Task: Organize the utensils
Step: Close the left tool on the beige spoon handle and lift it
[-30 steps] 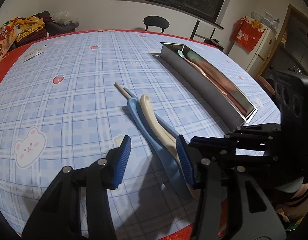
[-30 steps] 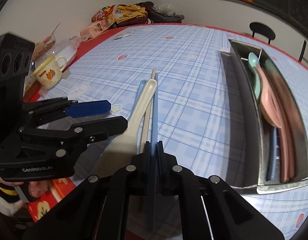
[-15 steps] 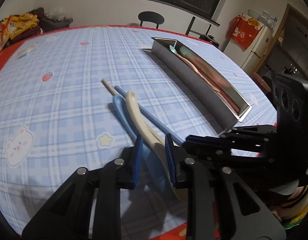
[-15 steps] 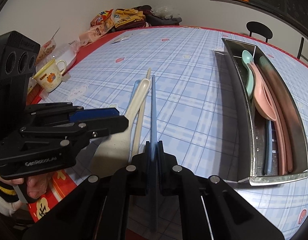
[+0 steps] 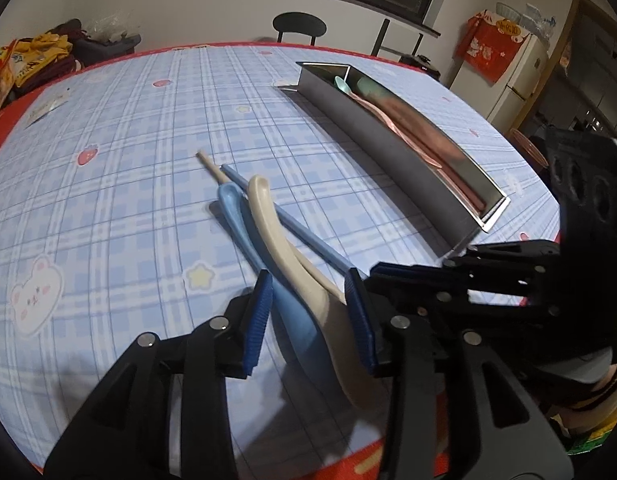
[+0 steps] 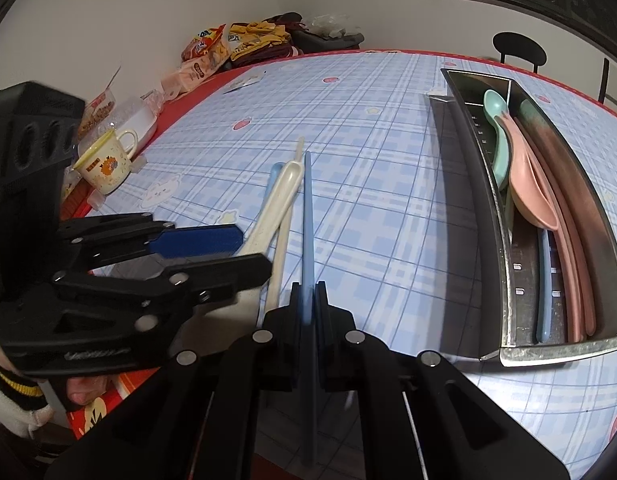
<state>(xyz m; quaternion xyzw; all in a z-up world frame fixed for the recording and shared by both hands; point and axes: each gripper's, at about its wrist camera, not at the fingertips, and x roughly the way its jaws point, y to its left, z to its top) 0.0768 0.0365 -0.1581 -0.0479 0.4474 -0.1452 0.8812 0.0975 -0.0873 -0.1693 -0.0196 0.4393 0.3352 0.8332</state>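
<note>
The right gripper (image 6: 307, 300) is clamped on a long pale blue plastic chopstick (image 6: 307, 216), whose far end rests on the blue plaid counter (image 6: 368, 184). The left gripper (image 5: 310, 312) has just been opening; its jaws stand apart around the bowls of a cream plastic spoon (image 5: 276, 240) and a light blue plastic spoon (image 5: 238, 216), pads clear of both. A beige chopstick (image 5: 210, 164) lies beside them. The long steel utensil tray (image 6: 488, 208) sits well apart, holding pink and mint utensils
</note>
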